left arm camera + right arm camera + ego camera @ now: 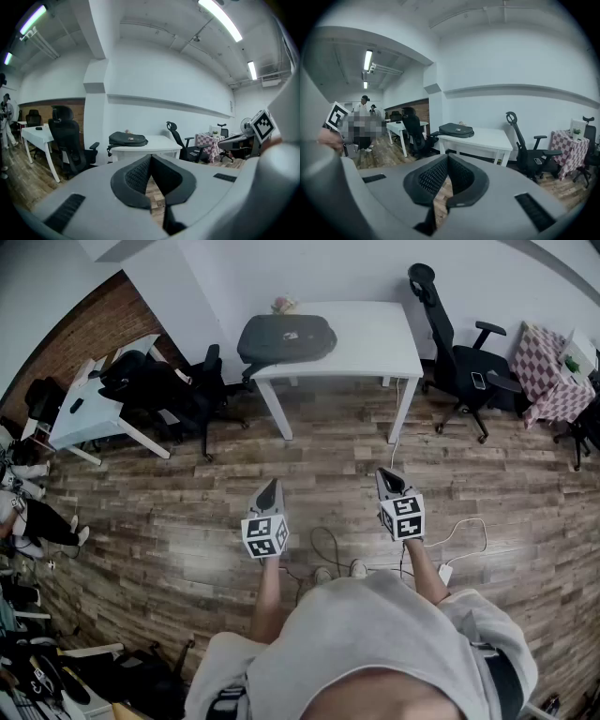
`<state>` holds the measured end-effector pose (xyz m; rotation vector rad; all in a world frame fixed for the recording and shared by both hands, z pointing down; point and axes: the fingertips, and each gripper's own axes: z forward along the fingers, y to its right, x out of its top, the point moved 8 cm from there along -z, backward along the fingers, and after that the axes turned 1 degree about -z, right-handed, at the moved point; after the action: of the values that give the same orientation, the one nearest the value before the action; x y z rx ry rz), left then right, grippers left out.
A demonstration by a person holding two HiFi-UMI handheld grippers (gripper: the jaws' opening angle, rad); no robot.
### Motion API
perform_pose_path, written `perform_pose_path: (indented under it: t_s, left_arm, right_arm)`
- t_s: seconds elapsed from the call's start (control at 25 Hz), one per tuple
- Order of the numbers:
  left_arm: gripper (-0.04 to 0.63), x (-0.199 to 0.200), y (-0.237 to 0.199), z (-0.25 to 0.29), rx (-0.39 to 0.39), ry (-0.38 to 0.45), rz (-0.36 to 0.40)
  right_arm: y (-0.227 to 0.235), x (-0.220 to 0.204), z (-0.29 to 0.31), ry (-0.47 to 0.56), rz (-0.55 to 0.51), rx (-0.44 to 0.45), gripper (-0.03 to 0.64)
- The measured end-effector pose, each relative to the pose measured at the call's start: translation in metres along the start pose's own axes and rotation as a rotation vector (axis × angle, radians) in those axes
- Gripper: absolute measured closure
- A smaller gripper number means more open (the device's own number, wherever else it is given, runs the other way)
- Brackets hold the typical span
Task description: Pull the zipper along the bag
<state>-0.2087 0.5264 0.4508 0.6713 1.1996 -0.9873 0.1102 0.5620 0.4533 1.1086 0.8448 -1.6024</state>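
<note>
- Far across the wood floor (187,521), on the left end of the white table (375,338): dark bag (286,337), lying flat, overhanging the left edge a little.
- Well short of that table, side by side above the floor: left gripper (271,486) and right gripper (385,474), both pointing toward it, touching nothing.
- Seen along each one's own jaws: tips pressed together, nothing between them.
- At the table's back edge, just behind the bag: small pinkish thing (283,304), too small to tell.
- Right of the table: black office chair (452,338); further right, checkered cloth (548,381).
- Left of the table: more black chairs (183,390), then a second white table (89,413).
- Near the person's shoes (339,571): loose cables (323,545).
- On the bag's top: small pale label, print too small to read.
- On each gripper: black-and-white square markers (404,517).
</note>
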Motion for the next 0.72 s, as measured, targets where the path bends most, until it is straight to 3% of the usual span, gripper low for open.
perform_pose_path:
  t_s: [0.72]
  left_arm:
    - [0.571, 0.004, 0.022, 0.017, -0.008, -0.005, -0.010]
  right_arm:
    - [0.021, 0.005, 0.001, 0.024, 0.002, 0.005, 0.604]
